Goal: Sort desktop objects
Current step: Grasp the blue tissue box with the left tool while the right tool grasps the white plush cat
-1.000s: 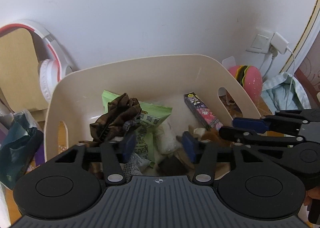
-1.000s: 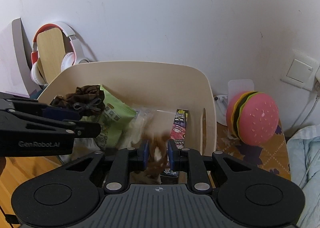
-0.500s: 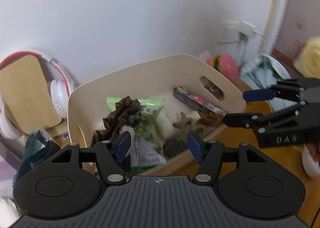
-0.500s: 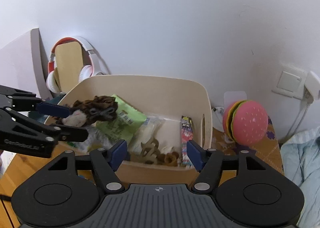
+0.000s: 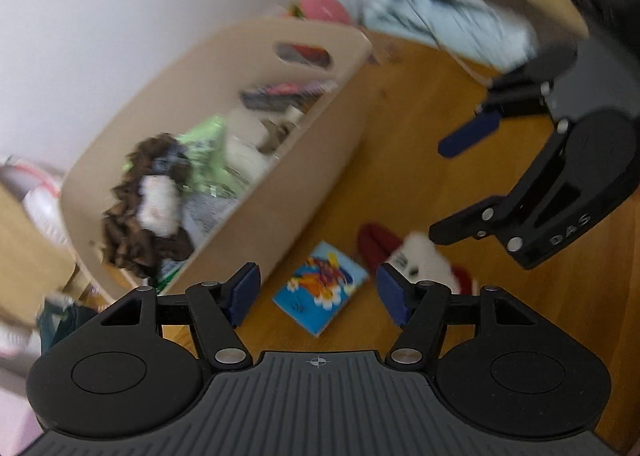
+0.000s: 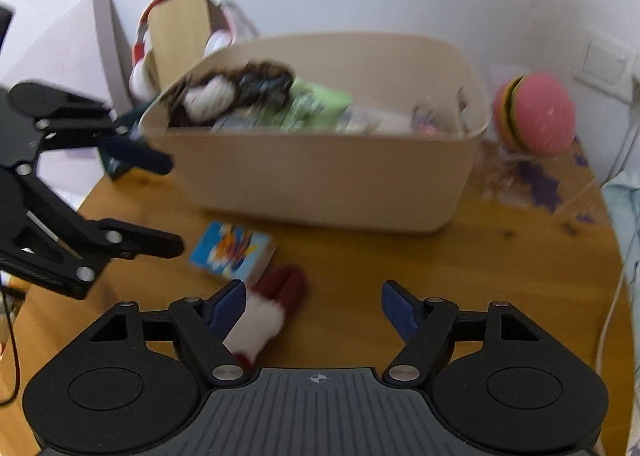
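A beige bin [image 5: 304,159] [image 6: 320,175] stands on the wooden table, holding a brown scrunchie with white fluff [image 5: 140,207] [image 6: 240,91], a green snack packet [image 6: 316,103] and other items. In front of it lie a small blue picture box [image 5: 320,288] [image 6: 232,252] and a red-and-white plush piece [image 5: 420,256] [image 6: 272,304]. My left gripper [image 5: 318,292] [image 6: 170,203] is open above the blue box. My right gripper [image 6: 312,302] [image 5: 448,183] has its jaws opening. The plush lies on the table by its left finger [image 6: 226,306], with nothing gripped.
A pink burger-shaped toy [image 6: 536,119] sits right of the bin, near a wall socket and cable. Red-and-white headphones [image 6: 180,35] hang on a wooden stand behind the bin's left end. Light blue cloth [image 5: 448,27] lies at the table's far right edge.
Both grippers drew back from over the bin and tipped down toward the tabletop. The right gripper opened and left a brown item in the bin. The left view rolled sideways.
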`<control>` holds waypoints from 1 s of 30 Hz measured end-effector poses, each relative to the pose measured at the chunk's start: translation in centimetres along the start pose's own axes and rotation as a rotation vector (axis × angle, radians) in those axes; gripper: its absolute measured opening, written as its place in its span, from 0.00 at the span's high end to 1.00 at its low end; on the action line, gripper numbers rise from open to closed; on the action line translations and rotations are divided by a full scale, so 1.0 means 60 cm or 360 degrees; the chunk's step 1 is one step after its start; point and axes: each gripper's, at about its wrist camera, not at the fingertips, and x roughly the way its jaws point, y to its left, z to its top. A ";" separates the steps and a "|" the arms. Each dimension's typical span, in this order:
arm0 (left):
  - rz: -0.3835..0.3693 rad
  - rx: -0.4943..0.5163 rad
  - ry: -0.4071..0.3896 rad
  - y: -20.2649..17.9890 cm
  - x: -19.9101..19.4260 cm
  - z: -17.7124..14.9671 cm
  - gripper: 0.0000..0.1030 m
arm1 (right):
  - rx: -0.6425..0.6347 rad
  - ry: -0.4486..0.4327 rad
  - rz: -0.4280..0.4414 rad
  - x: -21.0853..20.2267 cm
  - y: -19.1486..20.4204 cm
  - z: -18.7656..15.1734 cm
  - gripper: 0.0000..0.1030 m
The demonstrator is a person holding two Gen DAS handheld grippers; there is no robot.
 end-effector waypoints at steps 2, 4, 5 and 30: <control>-0.0013 0.0105 0.0034 -0.007 0.019 -0.006 0.36 | -0.0022 0.0029 0.0007 0.005 0.011 -0.011 0.25; -0.0035 0.0191 0.0061 -0.009 0.037 -0.010 0.36 | -0.0024 0.0061 0.0020 0.011 0.021 -0.017 0.25; -0.0046 0.0223 0.0075 -0.008 0.045 -0.012 0.36 | -0.0027 0.0078 0.0031 0.016 0.027 -0.019 0.25; -0.0133 0.0470 0.0141 0.004 0.148 -0.042 0.26 | -0.0063 0.0290 -0.0010 0.077 0.079 -0.023 0.28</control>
